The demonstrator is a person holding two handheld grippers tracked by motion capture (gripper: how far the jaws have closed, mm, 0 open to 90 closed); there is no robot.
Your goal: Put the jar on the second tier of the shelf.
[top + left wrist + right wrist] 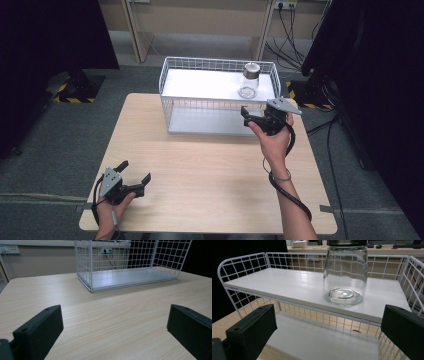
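Observation:
A clear glass jar [249,80] with a dark metal lid stands upright on the upper white shelf of a white wire rack [170,85], toward its right end. The right gripper view shows the jar [345,272] close ahead on that shelf [274,286]. My right gripper [252,117] is open, held just in front of the rack below the jar, jaws wide apart with nothing between them. My left gripper [134,176] rests open near the table's front left corner, empty, pointing toward the rack [85,267].
The wooden table [200,165] carries just the rack, at its far edge. The rack's lower shelf [324,340] is bare. Black curtains stand at both sides; desk legs and cables run along the floor behind.

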